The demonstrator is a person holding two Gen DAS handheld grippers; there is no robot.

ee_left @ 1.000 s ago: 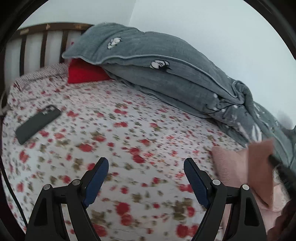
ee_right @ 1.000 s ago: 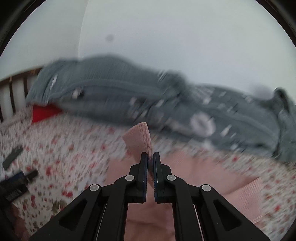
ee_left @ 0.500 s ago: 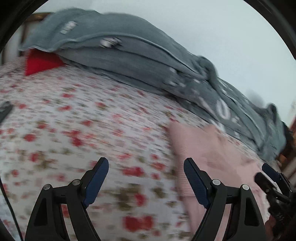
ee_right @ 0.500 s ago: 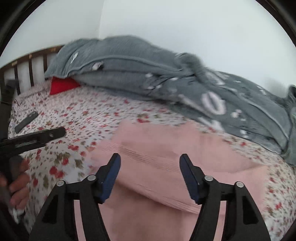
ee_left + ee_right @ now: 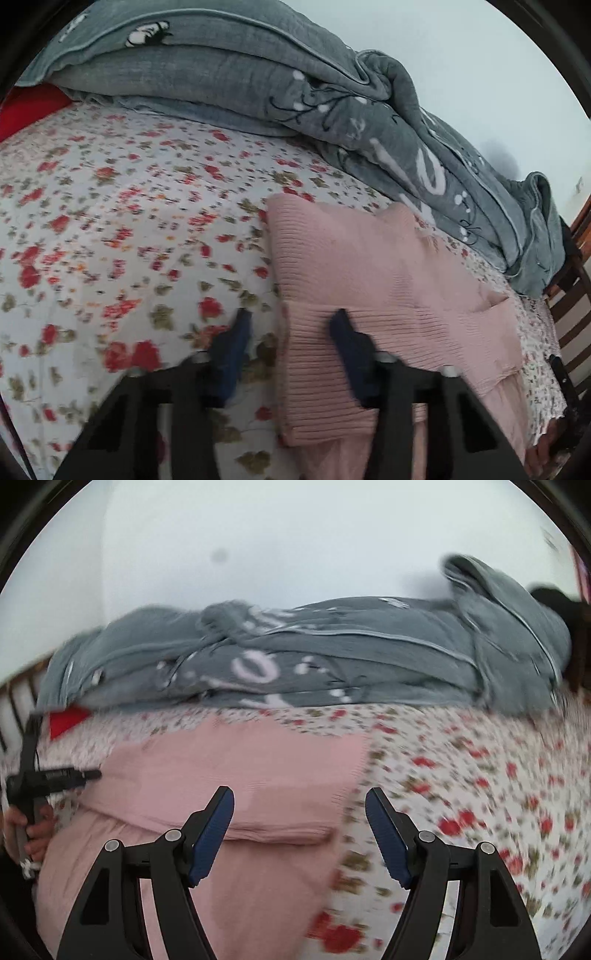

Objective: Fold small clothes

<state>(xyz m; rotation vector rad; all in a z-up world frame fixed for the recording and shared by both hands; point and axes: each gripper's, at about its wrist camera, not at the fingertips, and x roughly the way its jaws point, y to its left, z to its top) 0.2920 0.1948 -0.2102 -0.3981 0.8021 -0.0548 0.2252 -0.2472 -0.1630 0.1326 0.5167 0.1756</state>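
A pink ribbed knit garment [image 5: 369, 280] lies partly folded on the floral bedsheet [image 5: 110, 221]. My left gripper [image 5: 290, 325] is blurred, its jaws partly apart, straddling the garment's left edge, with one finger over the sheet and one over the knit. In the right wrist view the garment [image 5: 236, 771] lies flat with a fold across it. My right gripper [image 5: 301, 808] is open and empty, low over the garment's right edge. The left gripper [image 5: 51, 775] shows at the far left of that view, held in a hand.
A bunched grey quilt [image 5: 258, 85] runs along the wall at the back, also seen in the right wrist view [image 5: 295, 664]. A red pillow [image 5: 26, 110] sits at the left. A wooden bed rail [image 5: 569, 295] stands at the right.
My right gripper let go of the pink garment and opened, then swung right. My left gripper moved right to the garment's left edge and its jaws have come closer together.
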